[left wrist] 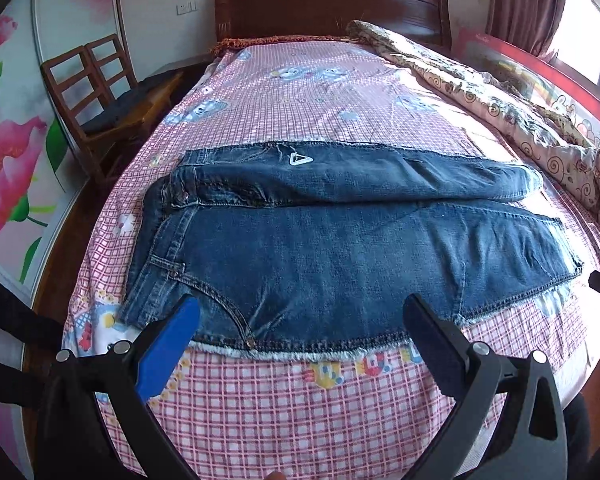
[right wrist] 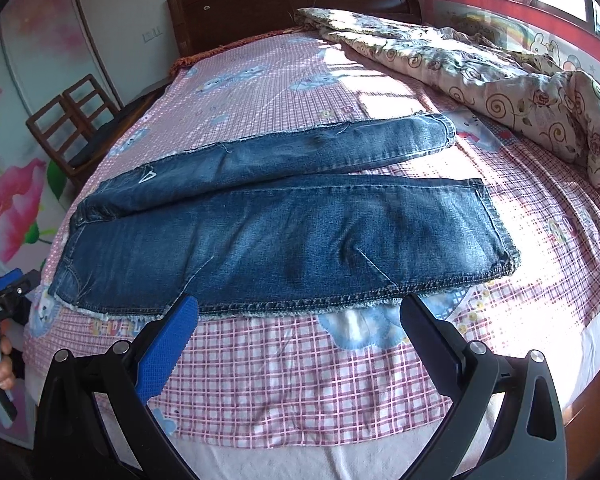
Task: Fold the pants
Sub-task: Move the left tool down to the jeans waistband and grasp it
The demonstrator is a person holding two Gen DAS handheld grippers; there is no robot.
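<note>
We are at the start of the fold, by our reading: the pants (left wrist: 340, 248) lie spread flat across the bed (left wrist: 300, 400), both legs side by side, waistband toward our left and hems toward our right, nothing doubled over yet.

Our left hand-held gripper (left wrist: 300, 316) hovers wide, holding nothing, just short of the near edge of the pants; its blue finger sits over the pocket seam by the waist.

Our right hand-held gripper (right wrist: 298, 314) is likewise spread wide and empty, with the frayed near seam of the closer leg just ahead of its tips, the hem further off to its right.

The next move, we judge, calls for both to close on that near edge and carry it over the far leg, lifting evenly so the denim does not drag.
</note>
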